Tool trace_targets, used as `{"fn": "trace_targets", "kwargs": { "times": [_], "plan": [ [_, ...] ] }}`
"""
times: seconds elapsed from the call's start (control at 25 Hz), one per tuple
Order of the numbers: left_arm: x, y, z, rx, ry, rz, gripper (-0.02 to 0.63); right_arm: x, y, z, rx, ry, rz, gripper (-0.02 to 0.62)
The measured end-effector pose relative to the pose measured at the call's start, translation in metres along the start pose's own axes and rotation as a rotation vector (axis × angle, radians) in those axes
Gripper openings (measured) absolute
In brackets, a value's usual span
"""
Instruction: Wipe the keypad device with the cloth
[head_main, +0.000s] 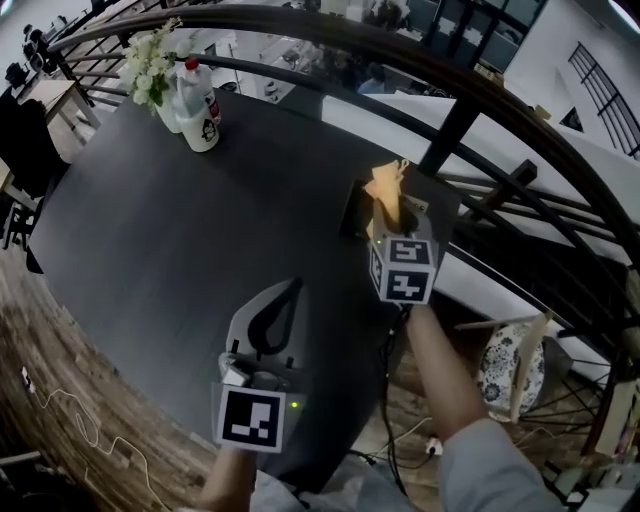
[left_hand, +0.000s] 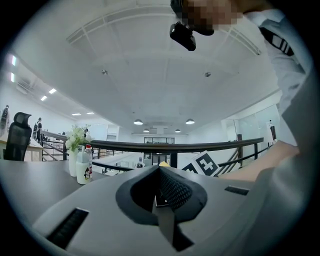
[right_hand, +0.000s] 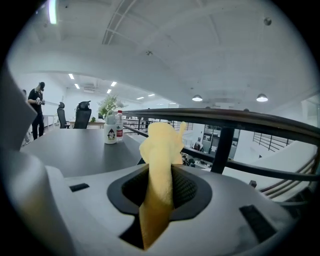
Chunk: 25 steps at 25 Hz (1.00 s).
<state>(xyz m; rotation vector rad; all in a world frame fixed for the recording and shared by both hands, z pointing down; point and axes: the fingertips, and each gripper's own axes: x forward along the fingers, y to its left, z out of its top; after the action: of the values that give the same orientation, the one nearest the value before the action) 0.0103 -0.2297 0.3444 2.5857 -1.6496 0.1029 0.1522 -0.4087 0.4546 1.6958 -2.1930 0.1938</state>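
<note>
My right gripper (head_main: 392, 218) is shut on a yellow cloth (head_main: 385, 186) that stands up out of its jaws, near the right edge of the dark table (head_main: 150, 240). In the right gripper view the cloth (right_hand: 161, 145) fills the gap of the right gripper (right_hand: 160, 169). Just behind the cloth a dark boxy thing (head_main: 353, 212) sits on the table, perhaps the keypad device; it is mostly hidden. My left gripper (head_main: 293, 288) hovers over the table's near side, shut with nothing between its jaws. The left gripper view shows that gripper (left_hand: 160, 170) pointing along the table toward the railing.
A white bottle (head_main: 201, 110) and a vase of white flowers (head_main: 150, 62) stand at the table's far left. A dark curved railing (head_main: 452, 128) runs close behind the table's right edge. Chairs stand left of the table, and a person (right_hand: 36, 107) is far off.
</note>
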Motion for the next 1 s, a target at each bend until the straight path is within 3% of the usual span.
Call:
{"fn": "trace_targets", "kwargs": {
  "times": [0.48, 1.0],
  "plan": [
    [-0.007, 0.008, -0.009, 0.000, 0.015, 0.031, 0.008, 0.017, 0.064, -0.011, -0.129, 0.029, 0.162, 0.103],
    [-0.004, 0.005, -0.011, 0.001, 0.018, 0.025, 0.008, 0.007, 0.085, -0.037, -0.146, 0.067, 0.230, 0.103]
  ]
}}
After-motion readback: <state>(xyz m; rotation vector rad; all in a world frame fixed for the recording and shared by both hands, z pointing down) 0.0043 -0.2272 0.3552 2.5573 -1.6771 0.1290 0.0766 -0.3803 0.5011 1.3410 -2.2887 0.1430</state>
